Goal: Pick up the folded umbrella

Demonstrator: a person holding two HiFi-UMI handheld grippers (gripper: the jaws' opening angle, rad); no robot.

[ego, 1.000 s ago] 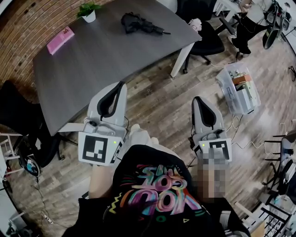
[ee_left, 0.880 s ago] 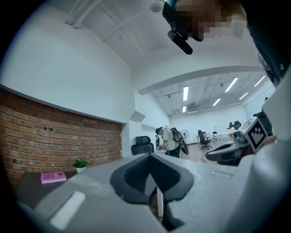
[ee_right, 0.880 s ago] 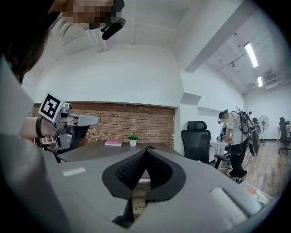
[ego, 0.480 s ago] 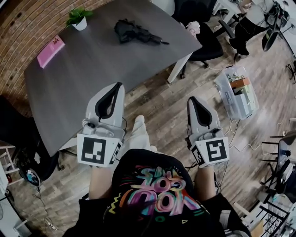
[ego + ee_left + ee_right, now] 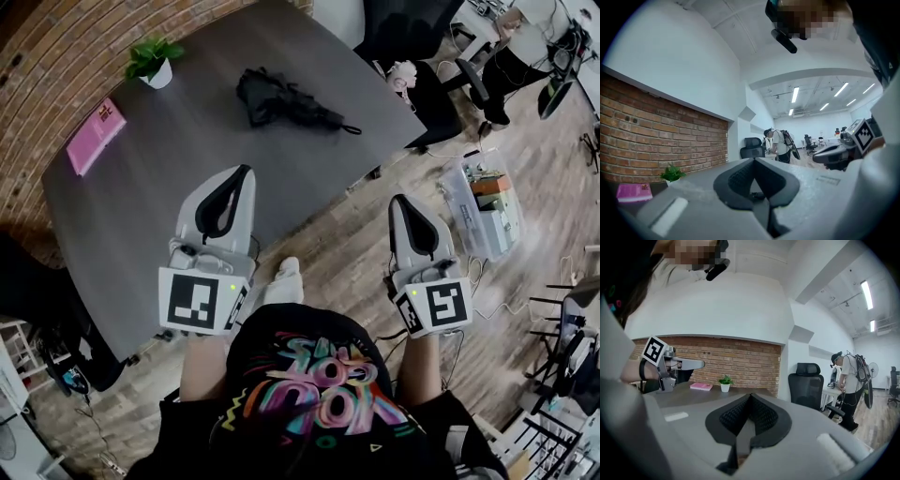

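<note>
The folded black umbrella [image 5: 286,101] lies on the far part of the grey table [image 5: 141,206], its handle end pointing right. My left gripper [image 5: 246,172] hangs over the table's near part, well short of the umbrella, shut and empty. My right gripper [image 5: 399,200] is over the wooden floor just off the table's right edge, also shut with nothing in it. In the left gripper view the left gripper [image 5: 753,160] has its jaws together and its body hides the umbrella. The right gripper view shows the right gripper [image 5: 750,395] with its jaws together too.
A small potted plant [image 5: 155,61] and a pink book [image 5: 94,136] sit at the table's far left by the brick wall. Black office chairs [image 5: 412,56] stand past the table's right end. A clear plastic bin [image 5: 483,202] is on the floor at right. A person [image 5: 780,145] stands far off.
Both grippers have come forward toward the table, still shut. The left one is now over the tabletop, and the umbrella sits closer in the head view.
</note>
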